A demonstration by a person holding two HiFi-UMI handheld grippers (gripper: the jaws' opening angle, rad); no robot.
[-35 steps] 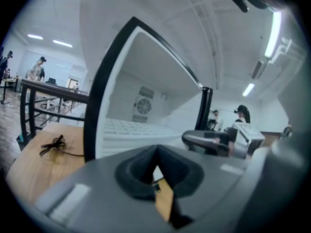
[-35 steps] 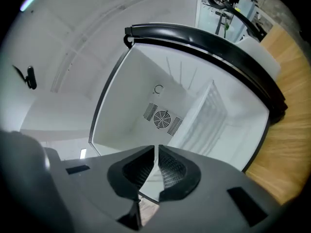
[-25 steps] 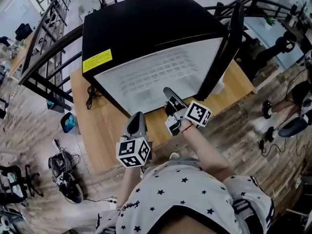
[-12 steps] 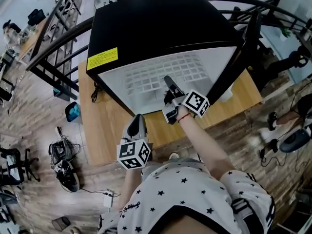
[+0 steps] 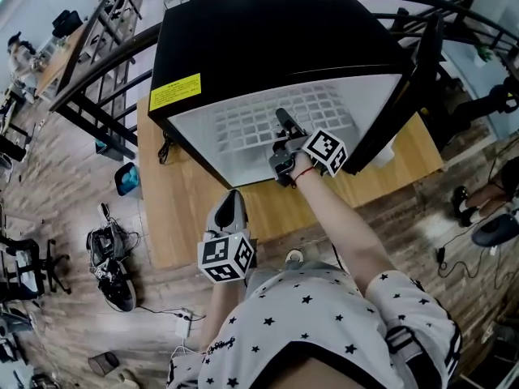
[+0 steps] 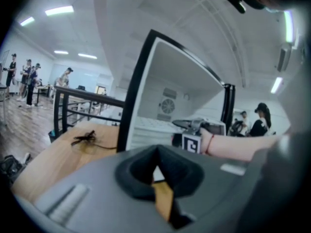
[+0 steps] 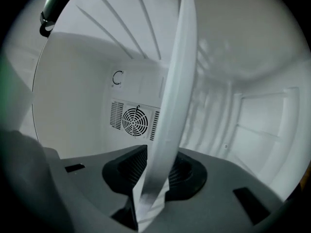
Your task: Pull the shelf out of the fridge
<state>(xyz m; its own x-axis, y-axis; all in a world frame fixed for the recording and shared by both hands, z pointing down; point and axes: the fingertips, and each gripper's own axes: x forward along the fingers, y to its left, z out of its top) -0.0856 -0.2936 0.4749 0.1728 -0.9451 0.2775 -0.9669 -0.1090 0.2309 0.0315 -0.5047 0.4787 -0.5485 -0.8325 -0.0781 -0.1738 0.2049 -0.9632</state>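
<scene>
Between closing right tongs [image 7: 152, 177]: likely shelf [image 7: 176, 101]

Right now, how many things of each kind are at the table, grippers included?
fridge: 1
shelf: 1
table: 1
grippers: 2 (left gripper; right gripper, jaws closing with the shelf between them)
total: 5
</scene>
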